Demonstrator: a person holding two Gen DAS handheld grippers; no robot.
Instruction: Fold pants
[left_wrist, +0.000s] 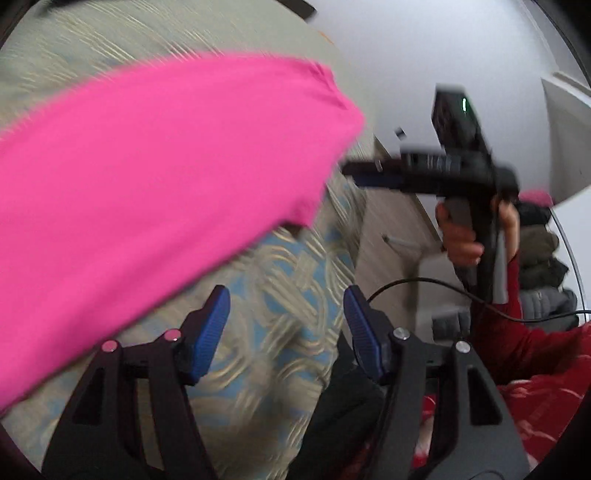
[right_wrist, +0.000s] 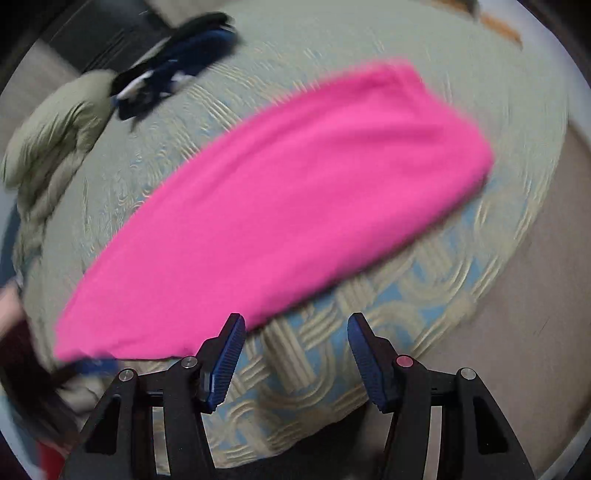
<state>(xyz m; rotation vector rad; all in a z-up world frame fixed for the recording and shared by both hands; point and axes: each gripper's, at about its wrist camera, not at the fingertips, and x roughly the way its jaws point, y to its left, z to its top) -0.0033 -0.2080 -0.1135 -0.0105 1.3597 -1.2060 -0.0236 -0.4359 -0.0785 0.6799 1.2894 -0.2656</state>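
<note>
The bright pink pants (left_wrist: 155, 177) lie folded into a long band across the patterned bedcover (left_wrist: 280, 362). In the right wrist view the pants (right_wrist: 280, 210) stretch diagonally from lower left to upper right. My left gripper (left_wrist: 286, 295) hovers over bare cover just off the pants' near edge, jaws open and empty. A hand holds my right gripper (left_wrist: 354, 173) in the air beside the band's right end. In its own view the right gripper (right_wrist: 297, 321) is open with nothing between the pads, just below the pants' edge. Both views are motion-blurred.
Dark clothes (right_wrist: 177, 62) and an olive garment (right_wrist: 55, 136) lie at the bed's far left. Bare floor (right_wrist: 535, 295) runs along the bed's right side. A stack of dark clothes (left_wrist: 543, 258), a black cable (left_wrist: 424, 282) and a red sleeve (left_wrist: 535, 343) show at the right.
</note>
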